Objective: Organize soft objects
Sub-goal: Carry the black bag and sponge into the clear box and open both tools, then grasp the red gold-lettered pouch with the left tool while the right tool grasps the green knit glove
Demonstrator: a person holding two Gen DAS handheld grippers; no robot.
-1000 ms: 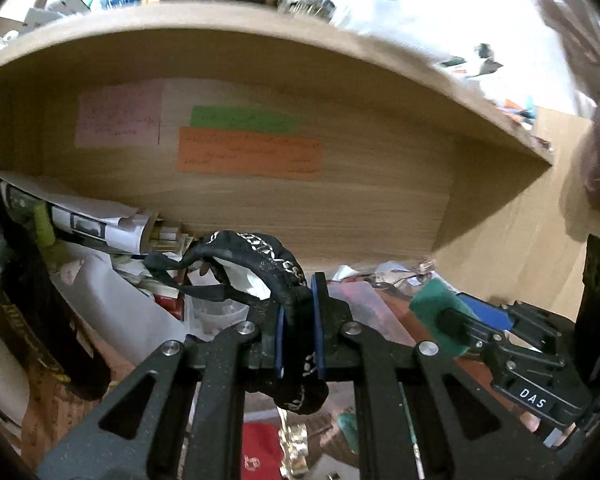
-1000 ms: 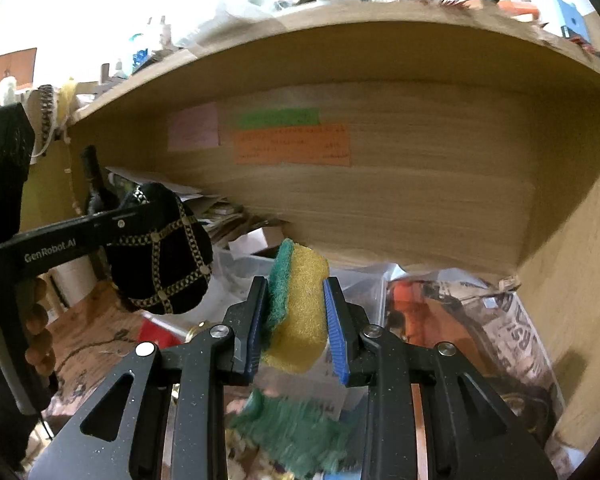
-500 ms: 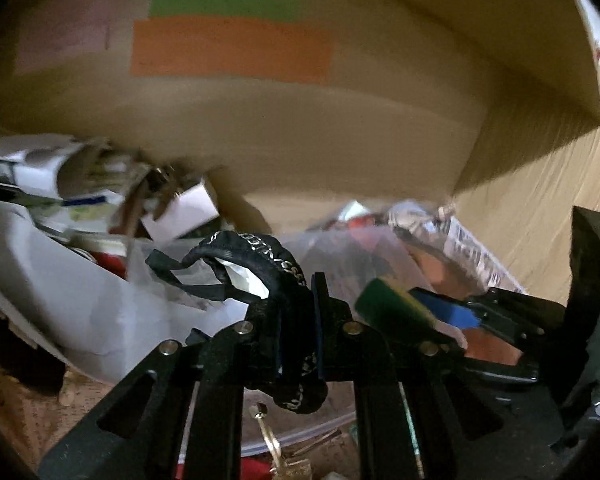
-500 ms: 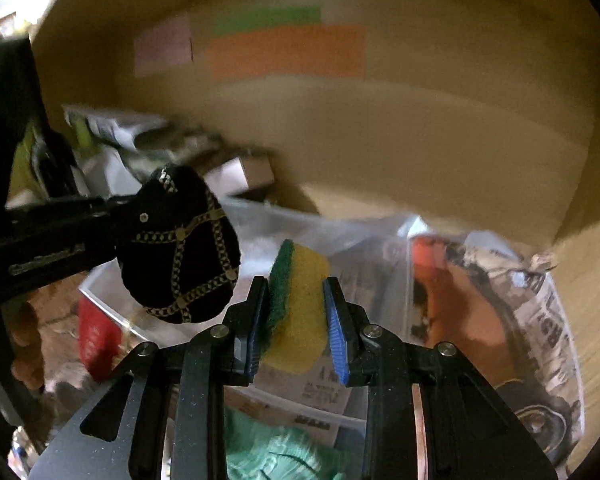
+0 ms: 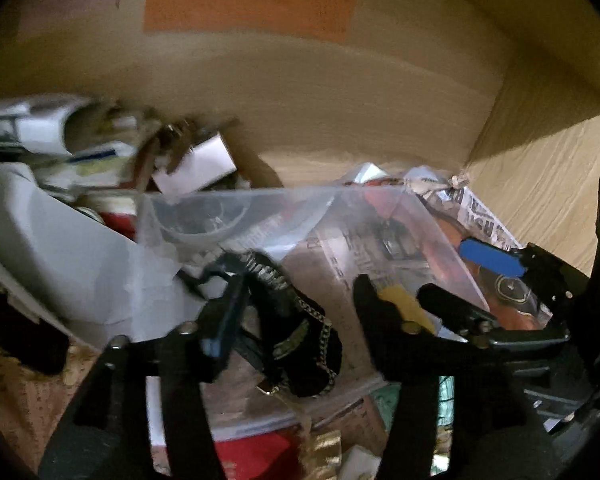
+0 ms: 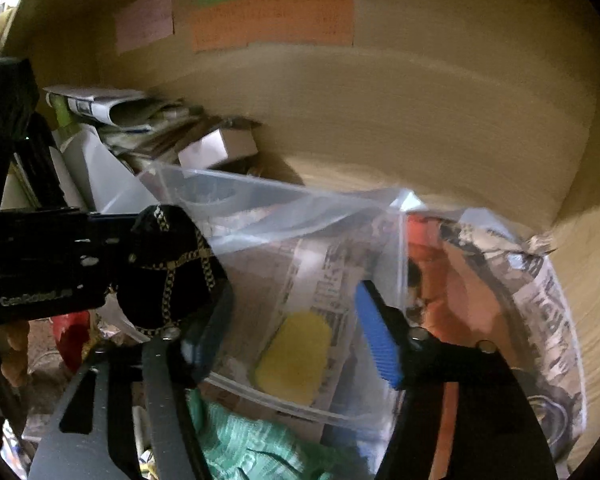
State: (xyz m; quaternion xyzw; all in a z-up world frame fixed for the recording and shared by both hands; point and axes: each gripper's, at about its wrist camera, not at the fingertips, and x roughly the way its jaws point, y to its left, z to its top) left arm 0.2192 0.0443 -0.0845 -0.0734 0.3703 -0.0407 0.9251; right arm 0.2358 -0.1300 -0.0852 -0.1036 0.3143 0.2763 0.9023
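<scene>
A clear plastic bin (image 6: 284, 204) lined with newspaper stands under a wooden shelf; it also shows in the left wrist view (image 5: 260, 196). My right gripper (image 6: 296, 320) is open above it, and the yellow sponge (image 6: 296, 356) lies loose on the bin floor. The sponge shows in the left wrist view (image 5: 404, 304) too. My left gripper (image 5: 296, 304) is open, and the black pouch with gold chain (image 5: 300, 340) sits between its spread fingers over the bin. In the right wrist view the pouch (image 6: 172, 268) hangs at the bin's left edge.
A green cloth (image 6: 252, 444) lies in front of the bin. Rolled papers (image 6: 112, 108) and a small white box (image 6: 220, 146) crowd the back left. Newspaper and an orange item (image 6: 452, 280) lie to the right. Coloured notes (image 6: 272, 20) are stuck on the back panel.
Both grippers have moved forward and down over the bin and opened. The sponge has dropped from the right gripper into the bin. The pouch has come loose between the left fingers.
</scene>
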